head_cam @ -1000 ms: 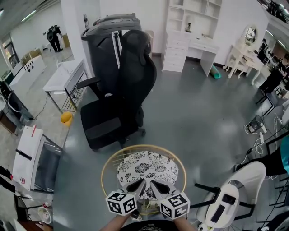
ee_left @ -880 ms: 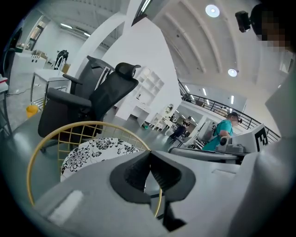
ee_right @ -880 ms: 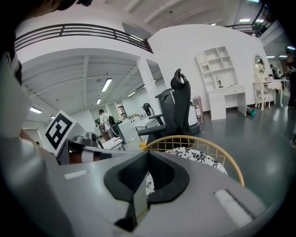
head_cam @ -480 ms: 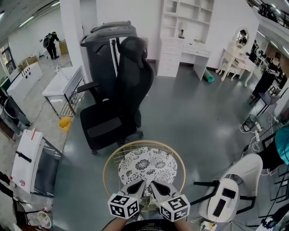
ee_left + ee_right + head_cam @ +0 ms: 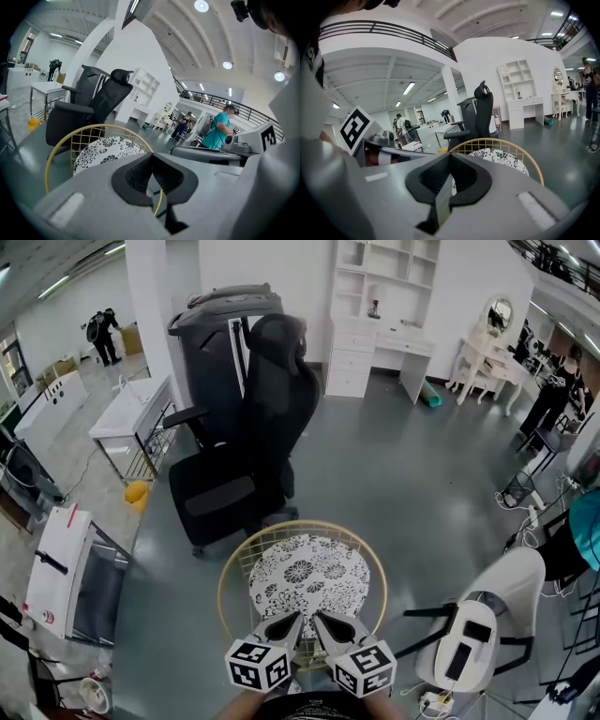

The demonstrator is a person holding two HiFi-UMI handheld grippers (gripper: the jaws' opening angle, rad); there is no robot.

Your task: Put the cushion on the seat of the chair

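Head view: the floral cushion [image 5: 309, 576] lies in a gold wire basket [image 5: 223, 589], short of the seat [image 5: 220, 501] of the black chair [image 5: 272, 399]. Left gripper view: the left gripper [image 5: 152, 172] is clamped on the near rim. Right gripper view: the right gripper [image 5: 449, 177] pinches the mesh; grips so close together could let the basket tip, spilling the cushion.

The cushion [image 5: 309, 575] looks cloth, the wire chair [image 5: 246, 557] gold metal, the floor [image 5: 412, 474] glossy.
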